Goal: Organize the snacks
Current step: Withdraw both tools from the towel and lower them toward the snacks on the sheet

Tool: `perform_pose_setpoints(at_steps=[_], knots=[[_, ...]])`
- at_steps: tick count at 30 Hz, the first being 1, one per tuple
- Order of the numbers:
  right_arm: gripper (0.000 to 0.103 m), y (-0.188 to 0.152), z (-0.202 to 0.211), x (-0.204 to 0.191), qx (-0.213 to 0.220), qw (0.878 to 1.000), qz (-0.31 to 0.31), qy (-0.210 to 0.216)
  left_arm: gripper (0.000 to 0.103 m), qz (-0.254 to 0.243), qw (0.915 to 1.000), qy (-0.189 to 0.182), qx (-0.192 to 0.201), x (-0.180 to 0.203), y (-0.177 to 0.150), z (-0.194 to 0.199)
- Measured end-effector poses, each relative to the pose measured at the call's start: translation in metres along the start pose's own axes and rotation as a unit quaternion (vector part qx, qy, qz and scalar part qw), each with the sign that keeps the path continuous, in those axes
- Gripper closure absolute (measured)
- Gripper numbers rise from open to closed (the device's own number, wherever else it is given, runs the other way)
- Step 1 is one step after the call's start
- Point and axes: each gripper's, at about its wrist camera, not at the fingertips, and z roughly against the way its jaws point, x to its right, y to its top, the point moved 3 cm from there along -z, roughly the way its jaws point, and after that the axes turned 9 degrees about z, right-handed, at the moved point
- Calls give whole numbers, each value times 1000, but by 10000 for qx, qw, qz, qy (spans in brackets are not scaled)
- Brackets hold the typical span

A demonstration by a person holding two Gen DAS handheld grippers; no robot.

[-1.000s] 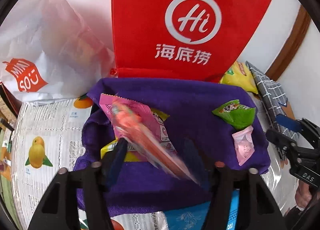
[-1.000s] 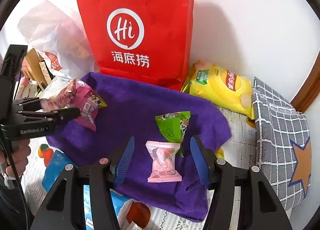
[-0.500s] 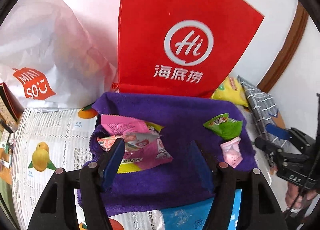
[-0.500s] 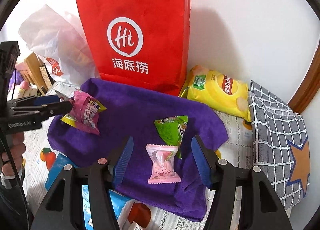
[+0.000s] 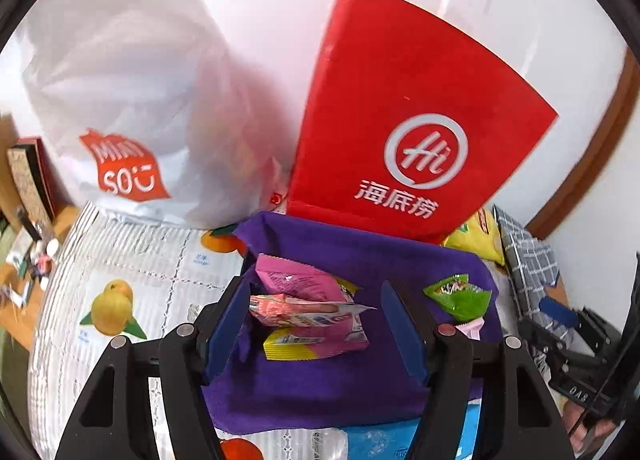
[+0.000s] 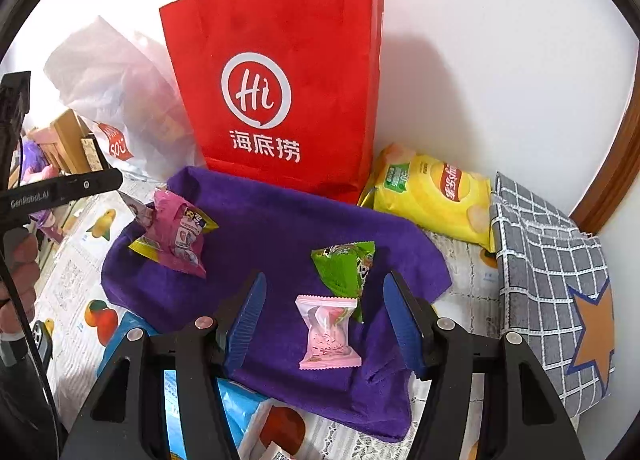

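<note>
Sorting: you are gathering snacks onto the purple towel [image 6: 280,227], which serves as the collecting spot on the bench [image 5: 132,260].
Left claw [image 5: 316,324]: your jaws stand apart with nothing pinched; the pink snack pile [image 5: 308,312] lies loose between them on the towel's left end, so this reads as a drop-off spot, not a grip.
Pile: the packets lean on one another near the towel's left edge, likely so that like goes with like.
Right claw [image 6: 324,320]: your jaws are parted either side of the pink candy [image 6: 328,334], not touching it; you look lined up for a pick.
Green packet [image 6: 344,264]: it lies just behind the candy, touching or overlapping it, so close in carefully or you may drag both.
Yellow chip bag [image 6: 432,195]: it rests off the towel at the bench's back edge, beside the red paper bag [image 6: 280,79], apparently not yet sorted.
</note>
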Motion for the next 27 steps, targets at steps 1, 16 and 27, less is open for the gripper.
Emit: perform_pose_setpoints(at_steps=[1,16,27], knots=[[42,1,1,0,11,10000,2,-4,37,68,10000,-30,-21,-2,1,0],[42,-16,62,3,620,9975,-287,-201,43,34,9998,-173,-80,11,-6,6],[43,-133,62,-1,-216,9945,-1006,-186,42,-431,9986,-269,122,34,-13,49]])
